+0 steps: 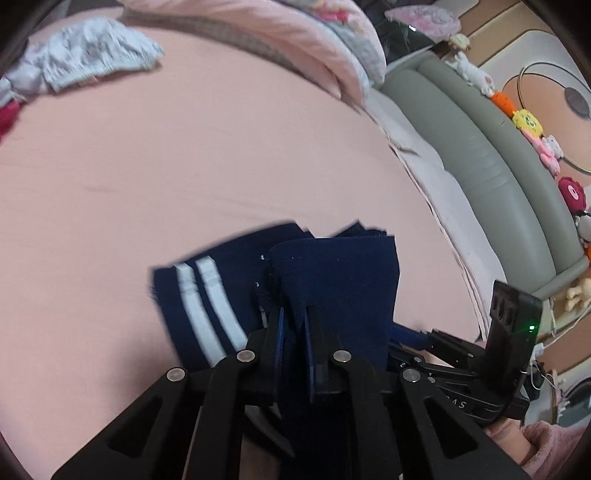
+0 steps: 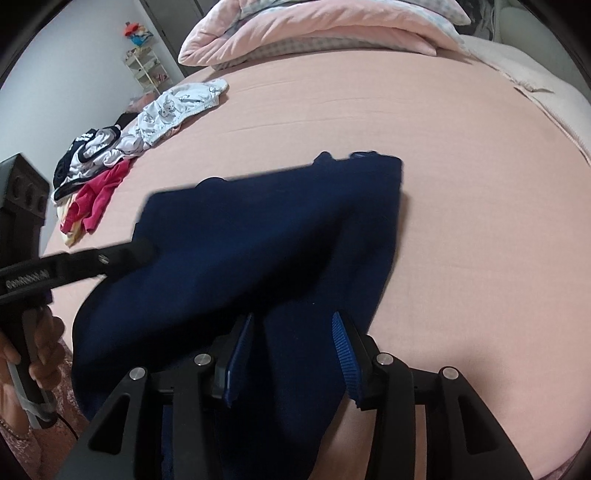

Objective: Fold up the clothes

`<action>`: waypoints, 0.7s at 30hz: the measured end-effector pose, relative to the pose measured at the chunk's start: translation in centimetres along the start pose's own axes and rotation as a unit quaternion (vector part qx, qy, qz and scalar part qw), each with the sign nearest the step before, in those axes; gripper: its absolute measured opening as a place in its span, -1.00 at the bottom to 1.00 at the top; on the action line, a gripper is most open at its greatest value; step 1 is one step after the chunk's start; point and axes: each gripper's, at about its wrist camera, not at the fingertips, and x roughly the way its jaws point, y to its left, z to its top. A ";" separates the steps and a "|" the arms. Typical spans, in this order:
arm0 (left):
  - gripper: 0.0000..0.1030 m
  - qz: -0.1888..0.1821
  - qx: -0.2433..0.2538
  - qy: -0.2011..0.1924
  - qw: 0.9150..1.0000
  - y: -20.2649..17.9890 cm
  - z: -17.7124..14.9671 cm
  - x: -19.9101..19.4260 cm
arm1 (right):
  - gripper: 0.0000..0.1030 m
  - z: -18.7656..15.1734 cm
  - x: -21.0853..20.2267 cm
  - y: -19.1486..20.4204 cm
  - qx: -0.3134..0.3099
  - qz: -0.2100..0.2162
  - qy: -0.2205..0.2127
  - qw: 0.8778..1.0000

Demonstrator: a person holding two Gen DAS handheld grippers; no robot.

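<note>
A navy garment (image 1: 340, 273) with two white stripes (image 1: 207, 295) lies partly folded on the pink bed sheet (image 1: 184, 166). My left gripper (image 1: 293, 314) is shut on a fold of it, with the cloth pinched between the narrow jaws. In the right wrist view the left gripper (image 2: 140, 251) reaches in from the left and meets the garment (image 2: 258, 229) at its left edge. My right gripper (image 2: 291, 321) holds a thick bunch of the near edge between its blue pads (image 2: 345, 354), jaws part way apart. Its tip (image 1: 402, 332) shows to the right in the left wrist view.
A pile of loose clothes (image 2: 110, 155) lies at the bed's far left, a white printed piece (image 1: 92, 51) among them. A rolled pink quilt (image 2: 314, 33) runs along the far side. A grey-green padded headboard (image 1: 480, 147) carries several plush toys (image 1: 528, 122).
</note>
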 end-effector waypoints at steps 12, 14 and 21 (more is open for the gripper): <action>-0.84 0.112 0.009 0.003 0.994 2.2 -0.7 1.7 | -0.15 0.0 -1.8 1.0 -0.011 0.000 -0.041 0.999; -0.84 0.112 0.014 -0.001 0.994 1.8 -0.9 1.6 | -0.15 0.7 -2.0 1.1 -0.014 -0.012 -0.033 0.999; -0.77 0.132 -0.001 0.007 0.991 2.7 -0.8 1.5 | -0.15 7.7 -3.0 1.4 -0.075 -0.059 -0.046 0.994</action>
